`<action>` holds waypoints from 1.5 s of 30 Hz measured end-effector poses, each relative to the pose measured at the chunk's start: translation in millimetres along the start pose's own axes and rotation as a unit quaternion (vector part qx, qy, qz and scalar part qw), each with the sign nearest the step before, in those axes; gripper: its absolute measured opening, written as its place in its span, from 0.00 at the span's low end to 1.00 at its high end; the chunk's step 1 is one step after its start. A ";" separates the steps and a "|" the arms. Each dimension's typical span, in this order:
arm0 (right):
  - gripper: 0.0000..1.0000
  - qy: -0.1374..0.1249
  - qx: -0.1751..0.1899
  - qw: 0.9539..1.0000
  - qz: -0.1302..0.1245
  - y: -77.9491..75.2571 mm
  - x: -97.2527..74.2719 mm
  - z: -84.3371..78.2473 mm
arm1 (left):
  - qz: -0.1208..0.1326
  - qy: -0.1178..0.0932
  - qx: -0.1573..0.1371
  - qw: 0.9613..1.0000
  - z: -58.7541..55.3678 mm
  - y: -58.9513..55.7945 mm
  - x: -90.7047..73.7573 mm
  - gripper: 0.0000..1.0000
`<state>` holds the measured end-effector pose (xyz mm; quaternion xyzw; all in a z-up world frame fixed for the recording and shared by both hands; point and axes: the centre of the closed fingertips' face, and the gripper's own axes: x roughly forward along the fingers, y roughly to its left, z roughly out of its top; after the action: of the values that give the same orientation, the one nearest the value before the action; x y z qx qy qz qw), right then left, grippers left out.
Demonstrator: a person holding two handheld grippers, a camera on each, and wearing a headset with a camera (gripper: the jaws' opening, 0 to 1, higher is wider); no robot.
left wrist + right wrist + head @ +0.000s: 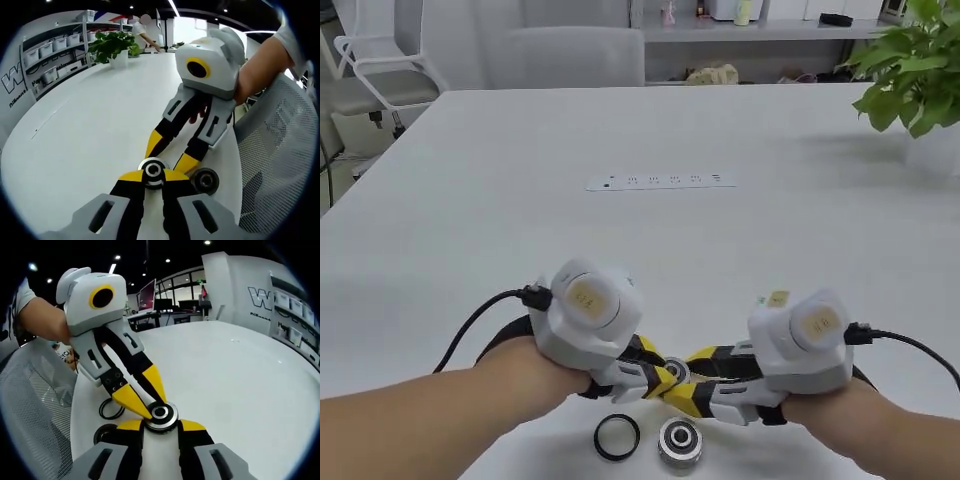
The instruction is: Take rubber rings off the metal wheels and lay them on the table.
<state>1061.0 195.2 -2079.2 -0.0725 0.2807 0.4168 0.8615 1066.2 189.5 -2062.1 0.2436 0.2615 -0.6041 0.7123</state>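
Your two grippers meet tip to tip low over the near part of the table (620, 130), and the wheel (672, 371) sits exactly where they meet, lifted clear of the surface. Your right gripper (161, 426) has its jaws parted to about the wheel's width, with a yellow pad on each side, so it clamps the wheel across its middle. Your left gripper (153, 176) comes in from the opposite side with its jaws drawn narrow, and in the right gripper view its two yellow tips nip the wheel's rim on the side nearest them. A dark band runs round that rim; you cannot tell whether the left tips bite the band alone or the metal too.

Just below the grippers in the head view, a loose rubber ring (617, 437) lies flat on the table, and a second wheel (680, 442) rests just beside it on the right, the two close but apart. Neither gripper touches them.

Further out, a white power strip (660, 181) lies across the middle of the table, and a leafy plant (910, 60) stands at the far right corner
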 end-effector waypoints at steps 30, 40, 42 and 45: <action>0.16 0.005 0.001 1.000 -0.005 0.9 -9.6 -3.1 | 0.004 -0.003 -0.006 1.000 -0.1 -1.3 -0.8 0.07; 0.12 0.002 0.017 1.000 -0.001 -0.1 -11.9 -5.6 | 0.004 -0.005 -0.008 1.000 -0.1 -1.0 -0.9 0.07; 0.11 0.001 0.019 1.000 0.000 0.6 -12.2 -5.8 | 0.004 -0.005 -0.009 1.000 -0.1 -1.1 -1.0 0.07; 0.11 0.001 0.019 1.000 0.000 1.1 -12.2 -5.6 | 0.005 -0.006 -0.010 1.000 -0.3 -1.1 -1.1 0.07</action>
<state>1051.7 185.7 -2077.1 -0.0568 0.2897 0.4112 0.8624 1064.9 190.3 -2061.6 0.2336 0.2619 -0.5996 0.7193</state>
